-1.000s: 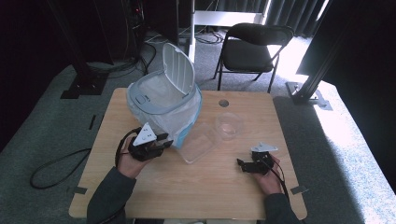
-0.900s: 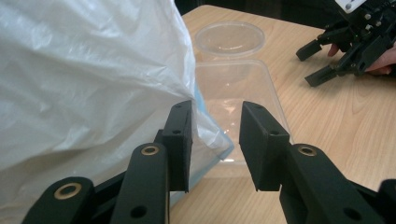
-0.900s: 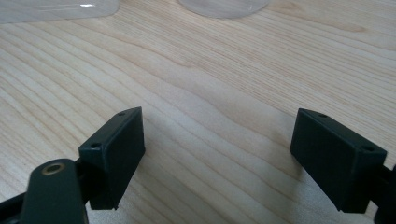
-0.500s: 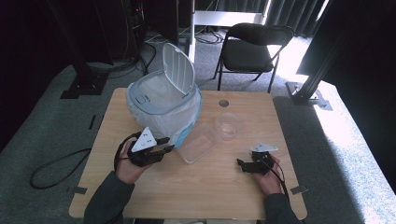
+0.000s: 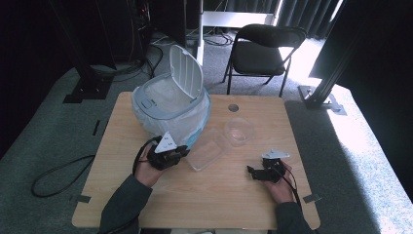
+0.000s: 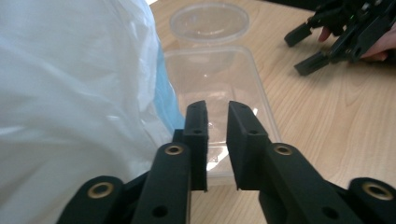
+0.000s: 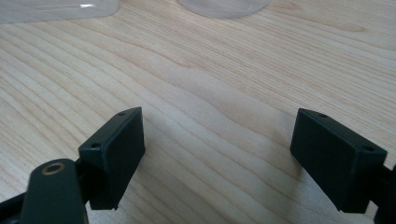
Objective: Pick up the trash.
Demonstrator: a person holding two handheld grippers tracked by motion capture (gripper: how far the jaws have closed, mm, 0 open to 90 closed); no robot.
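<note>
On the wooden surface, the clear rectangular tray lies lengthwise just ahead of the left hand-held gripper, whose narrowed jaws have just been closing, nothing visibly pinched; the right hand-held gripper rests released, farther off.

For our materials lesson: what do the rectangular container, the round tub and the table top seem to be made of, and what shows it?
Rectangular container: probably thin clear plastic, glossy; the table shows through it. Round tub: likewise clear plastic, with highlights on its rim. Table top: pale wood or wood-look laminate, matt, with visible grain lines.
</note>
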